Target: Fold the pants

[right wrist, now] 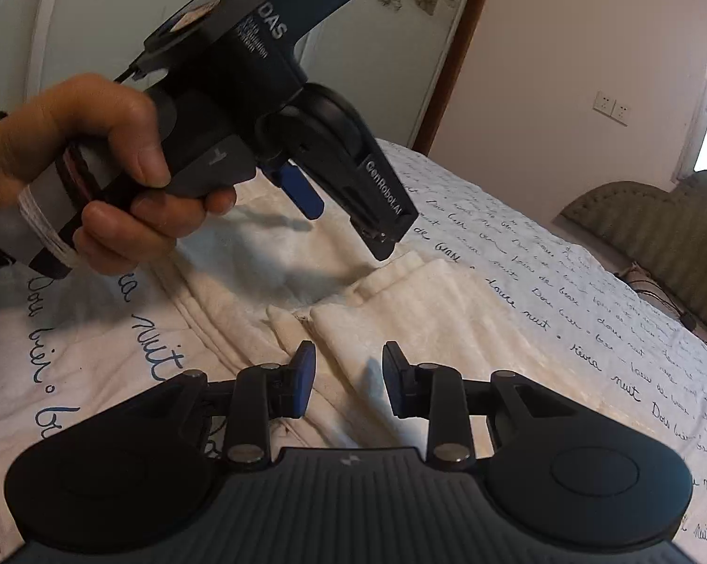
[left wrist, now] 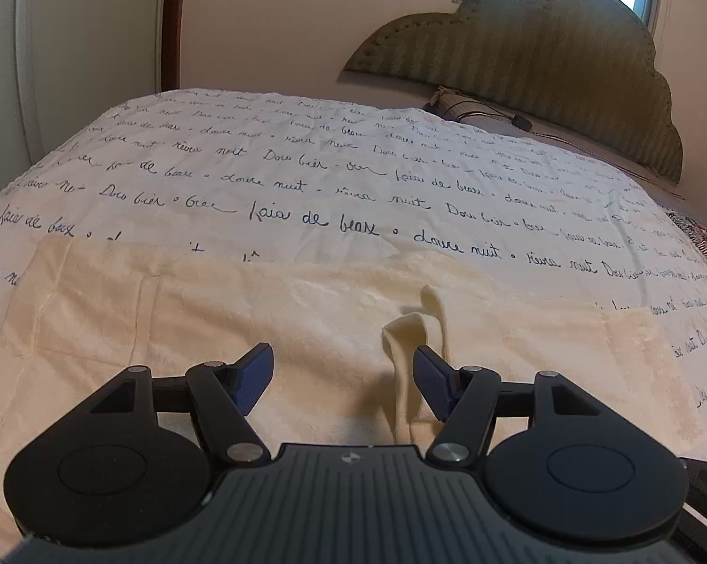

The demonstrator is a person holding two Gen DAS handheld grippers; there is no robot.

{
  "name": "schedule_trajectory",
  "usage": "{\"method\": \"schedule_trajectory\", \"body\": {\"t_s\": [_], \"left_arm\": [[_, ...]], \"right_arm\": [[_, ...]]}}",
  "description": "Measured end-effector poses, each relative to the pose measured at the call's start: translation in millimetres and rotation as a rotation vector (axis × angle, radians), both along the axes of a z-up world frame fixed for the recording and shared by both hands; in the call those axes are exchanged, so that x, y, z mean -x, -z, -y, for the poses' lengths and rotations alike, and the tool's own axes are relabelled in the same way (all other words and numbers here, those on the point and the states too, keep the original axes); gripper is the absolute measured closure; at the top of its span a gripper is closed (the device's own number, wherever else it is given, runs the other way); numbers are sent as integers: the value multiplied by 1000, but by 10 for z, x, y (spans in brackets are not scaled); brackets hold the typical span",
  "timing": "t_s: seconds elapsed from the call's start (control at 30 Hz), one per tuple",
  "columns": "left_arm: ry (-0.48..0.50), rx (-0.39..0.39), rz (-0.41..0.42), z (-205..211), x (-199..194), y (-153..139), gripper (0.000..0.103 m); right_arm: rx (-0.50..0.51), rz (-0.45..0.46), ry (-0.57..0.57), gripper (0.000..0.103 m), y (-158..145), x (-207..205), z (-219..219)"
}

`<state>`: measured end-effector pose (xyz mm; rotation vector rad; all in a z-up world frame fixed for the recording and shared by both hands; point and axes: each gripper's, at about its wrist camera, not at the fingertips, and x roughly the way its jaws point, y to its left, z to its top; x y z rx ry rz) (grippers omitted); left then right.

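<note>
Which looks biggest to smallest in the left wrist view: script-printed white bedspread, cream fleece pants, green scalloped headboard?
1. Script-printed white bedspread
2. Cream fleece pants, nearer the camera, so unsure
3. Green scalloped headboard

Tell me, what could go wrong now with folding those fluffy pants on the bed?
1. A loose drawstring lies against one pad of the open left gripper; it might snag or get pinched instead of the cream pants.
2. The right gripper hangs open above a folded edge of the pants, holding nothing, so that fold could slip apart.
3. The two grippers are close together and might bump.
</note>
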<state>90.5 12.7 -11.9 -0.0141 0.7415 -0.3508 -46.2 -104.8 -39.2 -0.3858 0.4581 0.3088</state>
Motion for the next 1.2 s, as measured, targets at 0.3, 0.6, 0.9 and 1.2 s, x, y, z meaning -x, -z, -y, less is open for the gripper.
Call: {"method": "schedule_trajectory", "body": {"t_s": [0.3,0.6,0.9,1.2], "left_arm": [[127,259,-194,-78,-25,-88,33],[175,543,-518,-106,-215,242,29],[33,659,-675,42,-475,619,95],[148,457,-347,133,-126,144,101]], "right_arm": [[76,44,103,94,86,-117,8],[-191,47,131,96,-112,-50,448],[-178,28,79,96,-116,48,434],[-351,-85,341,96,-52,79,1261]]}}
